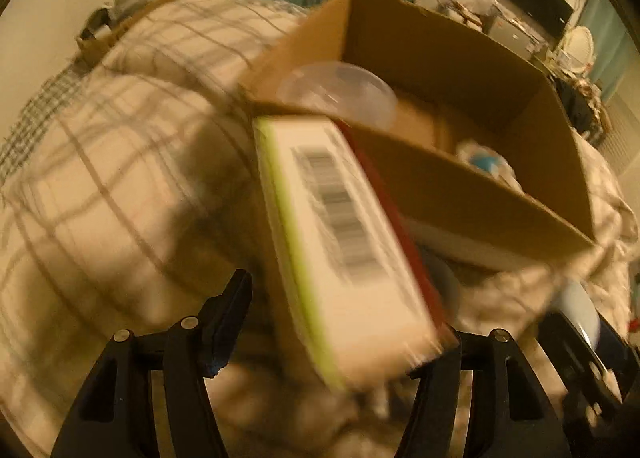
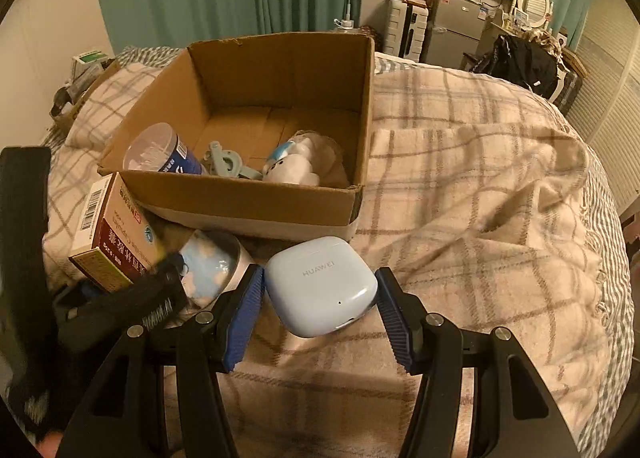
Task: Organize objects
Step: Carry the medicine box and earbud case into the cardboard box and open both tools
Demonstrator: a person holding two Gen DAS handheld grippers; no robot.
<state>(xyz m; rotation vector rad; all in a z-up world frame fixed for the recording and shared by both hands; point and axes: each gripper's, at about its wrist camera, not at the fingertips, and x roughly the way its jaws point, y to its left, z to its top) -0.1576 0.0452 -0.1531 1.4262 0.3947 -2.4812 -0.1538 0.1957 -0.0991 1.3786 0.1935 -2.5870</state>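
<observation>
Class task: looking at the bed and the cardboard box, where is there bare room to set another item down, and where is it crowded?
Free: blanket right of the box; the box's back half. Crowded: the box's front, and the bed before its left corner, with the medicine carton and earbud case.

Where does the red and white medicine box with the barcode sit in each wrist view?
Left wrist view: the medicine box fills the centre, blurred, running from the left gripper's fingers up to the cardboard box.
Right wrist view: medicine box at far left, against the cardboard box's front corner.
Shared landmark: the cardboard box.
</observation>
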